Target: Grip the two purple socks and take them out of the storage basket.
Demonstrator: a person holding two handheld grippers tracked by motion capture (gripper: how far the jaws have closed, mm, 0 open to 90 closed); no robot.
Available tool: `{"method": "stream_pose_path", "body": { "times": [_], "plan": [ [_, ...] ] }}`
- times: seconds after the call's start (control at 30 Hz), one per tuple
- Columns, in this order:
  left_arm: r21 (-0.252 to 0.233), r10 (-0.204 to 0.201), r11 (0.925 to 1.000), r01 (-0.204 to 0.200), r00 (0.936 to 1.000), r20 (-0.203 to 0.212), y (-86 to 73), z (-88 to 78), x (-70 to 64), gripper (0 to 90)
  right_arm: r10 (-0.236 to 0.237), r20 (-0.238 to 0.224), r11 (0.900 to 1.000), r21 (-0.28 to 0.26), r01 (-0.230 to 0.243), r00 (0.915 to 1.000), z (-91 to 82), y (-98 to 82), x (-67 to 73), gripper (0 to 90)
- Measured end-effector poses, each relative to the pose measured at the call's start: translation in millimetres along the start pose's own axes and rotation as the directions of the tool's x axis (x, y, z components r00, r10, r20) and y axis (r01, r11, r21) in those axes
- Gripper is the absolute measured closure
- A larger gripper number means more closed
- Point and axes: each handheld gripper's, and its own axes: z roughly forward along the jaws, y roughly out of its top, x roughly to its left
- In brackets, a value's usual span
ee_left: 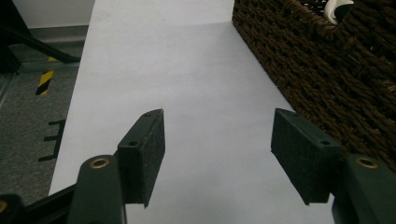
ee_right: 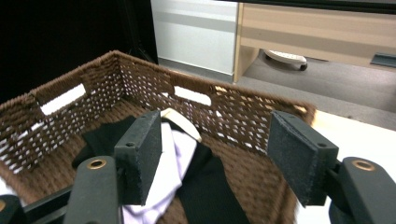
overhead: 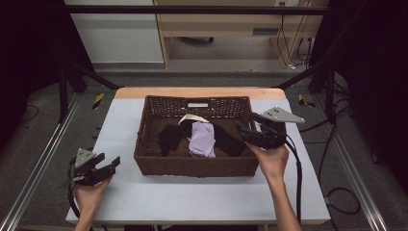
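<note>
A dark brown wicker basket (overhead: pixel 144 126) stands in the middle of the white table. Inside it lie a lilac cloth (overhead: pixel 202 139), black cloths (overhead: pixel 171 135) and a cream piece (overhead: pixel 192 118). My right gripper (overhead: pixel 246 131) hovers over the basket's right rim, open and empty. In the right gripper view its jaws frame the lilac cloth (ee_right: pixel 170 163) and a black cloth (ee_right: pixel 212 186) in the basket (ee_right: pixel 60 98). My left gripper (overhead: pixel 111 166) sits low over the table left of the basket, open with nothing between its jaws. In the left gripper view (ee_left: pixel 217 156) the basket wall (ee_left: pixel 322 79) is at right.
The white table top (overhead: pixel 120 115) has bare room left, right and in front of the basket. A wooden strip (overhead: pixel 202 92) edges its far side. Metal rails (overhead: pixel 43 154) run along both sides. Cables (overhead: pixel 337 192) lie on the floor at right.
</note>
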Motion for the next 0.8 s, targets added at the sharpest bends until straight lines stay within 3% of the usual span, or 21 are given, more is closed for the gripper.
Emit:
{"method": "stream_pose_path", "body": {
  "times": [0.2, 0.43, 0.7, 0.8],
  "plan": [
    [-0.002, -0.005, 1.0, 0.004, 0.9999, -0.009, 0.4, -0.5, 1.3, 35.0, -0.003, -0.033, 1.0, -0.023, 0.003, 0.9994, 24.7, 20.2, 14.3, 34.8],
    [-0.003, 0.011, 0.9999, -0.011, 0.9998, -0.016, 0.7, 0.2, -1.5, 35.9, 0.008, -0.037, 0.999, -0.045, -0.01, 0.9993, 55.0, 38.2, 25.0, 34.5],
    [-0.01, 0.007, 0.9999, -0.007, 0.9999, -0.011, 2.4, -0.4, -2.1, 36.9, -0.01, -0.028, 1.0, 0.0, 0.01, 0.9996, 92.2, 42.4, 30.6, 34.5],
    [-0.01, 0.0, 0.9999, 0.0, 0.9999, -0.011, 3.2, 0.2, -1.4, 37.5, 0.029, -0.049, 0.999, 0.026, -0.028, 0.9984, 112.1, 35.7, 31.9, 34.3]
  ]
}}
